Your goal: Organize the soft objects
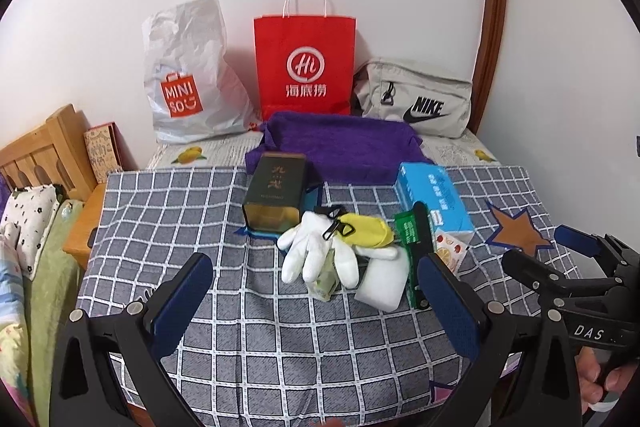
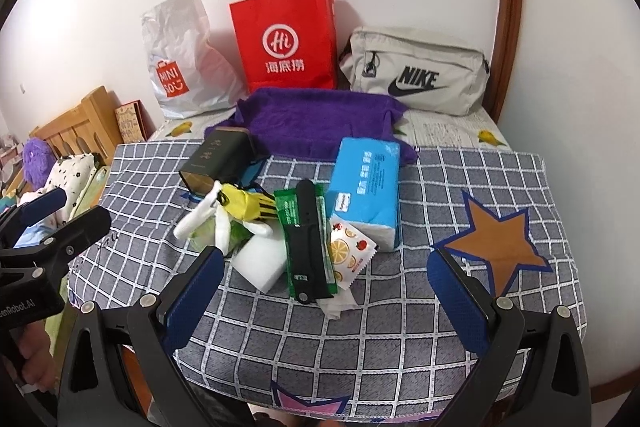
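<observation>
A pile lies mid-table on the grey checked cloth point(image 1: 200, 219): a white glove point(image 1: 316, 251), a yellow sock point(image 1: 370, 229), a white sponge block point(image 1: 384, 283), a blue tissue pack point(image 1: 434, 201) and a purple towel point(image 1: 340, 143) behind. In the right wrist view I see the glove point(image 2: 200, 217), sock point(image 2: 244, 205), sponge point(image 2: 260, 263), tissue pack point(image 2: 366, 187) and towel point(image 2: 316, 119). My left gripper point(image 1: 320, 291) is open and empty, just short of the glove. My right gripper point(image 2: 326, 283) is open and empty before the pile.
A dark tea box point(image 1: 276, 197), a green packet with a black strap point(image 2: 308, 243) and a fruit-print sachet point(image 2: 350, 253) sit in the pile. A Miniso bag point(image 1: 192, 75), red paper bag point(image 1: 306, 63) and Nike pouch point(image 1: 416, 97) line the wall. A bed point(image 1: 24, 235) lies left.
</observation>
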The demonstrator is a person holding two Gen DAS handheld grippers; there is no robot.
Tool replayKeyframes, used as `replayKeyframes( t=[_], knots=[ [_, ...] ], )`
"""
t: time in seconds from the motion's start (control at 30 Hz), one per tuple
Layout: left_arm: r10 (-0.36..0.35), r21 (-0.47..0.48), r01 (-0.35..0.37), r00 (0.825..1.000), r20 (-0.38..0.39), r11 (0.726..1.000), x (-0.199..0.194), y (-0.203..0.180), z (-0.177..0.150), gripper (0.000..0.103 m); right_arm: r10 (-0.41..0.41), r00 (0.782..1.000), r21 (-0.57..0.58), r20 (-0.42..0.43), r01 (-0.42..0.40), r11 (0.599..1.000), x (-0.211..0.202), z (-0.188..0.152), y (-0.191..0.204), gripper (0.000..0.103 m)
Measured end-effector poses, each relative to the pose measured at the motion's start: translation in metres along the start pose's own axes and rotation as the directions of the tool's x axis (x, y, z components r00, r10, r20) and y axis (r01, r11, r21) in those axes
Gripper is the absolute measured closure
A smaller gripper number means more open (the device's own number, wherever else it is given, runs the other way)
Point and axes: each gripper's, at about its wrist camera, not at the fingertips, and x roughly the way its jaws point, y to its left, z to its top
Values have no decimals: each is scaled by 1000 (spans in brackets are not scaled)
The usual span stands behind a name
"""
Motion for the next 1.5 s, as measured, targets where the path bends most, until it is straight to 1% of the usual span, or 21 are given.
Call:
replayKeyframes(
  t=[0.3,0.33,0.43,0.57,0.6,0.67,0.7,0.77,0.93,1.0,1.03,1.13,1.2,1.3,1.37,1.4,1.47,1.5],
  knots=[
    [-2,-5,1,997,-74,1000,42,9,-16,1,5,999,9,-43,-5,1000,38,-13,-9,2],
    [-1,-7,0,997,-82,1000,47,10,-18,1,8,999,9,-48,-7,1000,43,-14,-10,4],
    [6,-8,-6,995,-103,1000,60,11,-21,1,28,997,11,-69,-27,1000,57,-18,-10,10],
    [6,-23,-9,992,-126,1000,75,15,-25,1,47,995,1,-93,-47,999,77,-26,-10,21],
    [5,-29,-9,991,-133,1000,79,17,-26,1,52,994,-5,-97,-52,999,82,-28,-9,22],
    [3,-41,-9,989,-147,999,86,19,-28,1,58,993,-24,-103,-61,998,93,-32,-5,29],
    [1,-47,-8,988,-154,999,90,21,-30,1,59,993,-32,-105,-62,998,96,-34,-4,31],
    [-2,-55,-8,986,-167,998,98,23,-32,1,67,992,-41,-106,-72,997,105,-37,-2,38],
    [4,-64,-16,981,-196,998,112,27,-36,1,104,990,-32,-93,-107,994,119,-38,1,48],
    [6,-69,-21,979,-205,997,117,30,-37,1,119,990,-34,-81,-122,992,122,-37,4,49],
    [6,-72,-21,978,-208,997,119,31,-37,1,121,990,-39,-75,-124,991,123,-36,6,50],
    [-4,-86,-15,975,-222,996,126,34,-38,1,122,990,-63,-67,-126,990,128,-35,13,56],
    [-7,-93,-15,973,-230,996,130,36,-39,1,124,990,-76,-71,-129,989,133,-35,17,57],
    [-9,-96,-14,970,-245,995,137,36,-40,1,87,994,-116,-60,-93,989,139,-37,23,60],
    [-13,-97,-12,968,-253,995,140,37,-42,1,79,996,-137,-43,-84,987,139,-38,25,66],
    [-15,-98,-10,966,-257,995,142,37,-42,1,77,996,-145,-41,-82,986,138,-38,26,66],
    [-20,-100,-7,965,-263,995,144,37,-43,1,82,996,-157,-44,-88,984,135,-38,24,76],
    [-24,-100,-3,964,-265,995,144,37,-44,1,86,995,-162,-45,-92,983,132,-38,22,78]
  ],
)
